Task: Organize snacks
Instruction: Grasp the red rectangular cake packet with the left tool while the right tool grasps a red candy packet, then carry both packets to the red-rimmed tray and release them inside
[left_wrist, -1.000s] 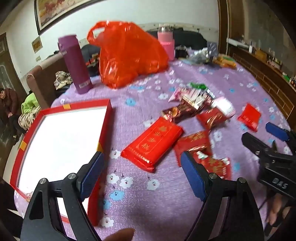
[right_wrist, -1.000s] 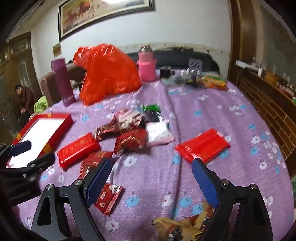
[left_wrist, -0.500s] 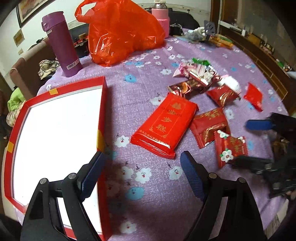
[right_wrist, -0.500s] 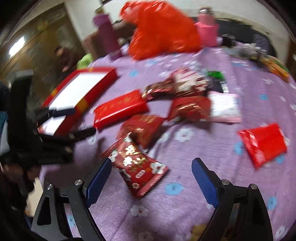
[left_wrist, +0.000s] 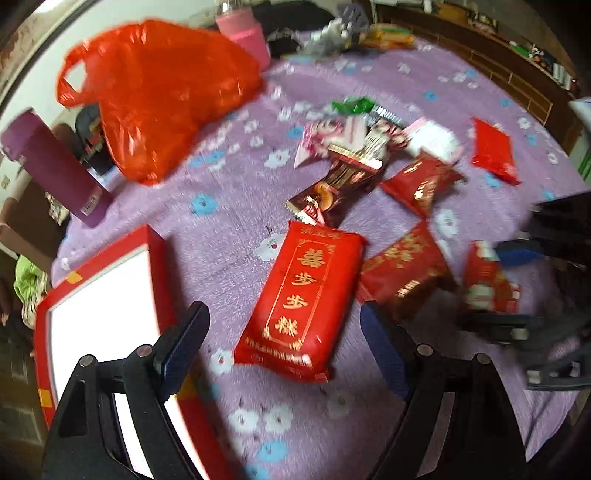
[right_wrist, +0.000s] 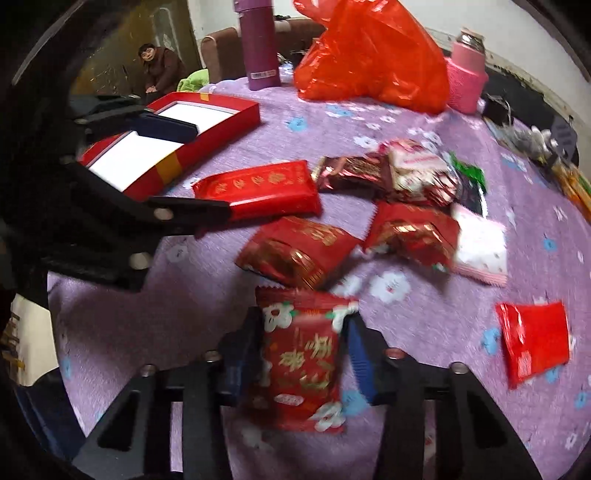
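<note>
Looking across the counter (left_wrist: 229, 229) first: purple flowered cloth, snacks scattered mid-surface, red plastic bag (left_wrist: 159, 96) at the far side. Next down in size, the box (right_wrist: 218, 118), red-walled with a white floor, nothing in it that I can see, sitting near my left side. Then the long red pack (left_wrist: 306, 302), lying flat just ahead of my left gripper (left_wrist: 284, 347), whose fingers stand wide apart and hold nothing. Smallest and the one that matters: the flower packet (right_wrist: 303, 354), sitting between the fingers of my right gripper (right_wrist: 303, 354). The fingers have narrowed onto its two sides; it looks pinched, though blur keeps me from swearing the pads are firm. My read is that this is the pick, with the box as destination. To do it well I'd squeeze across the flat middle, not the crimped edge, lift straight before swinging left, and keep clear of the left gripper hanging between me and the box.
</note>
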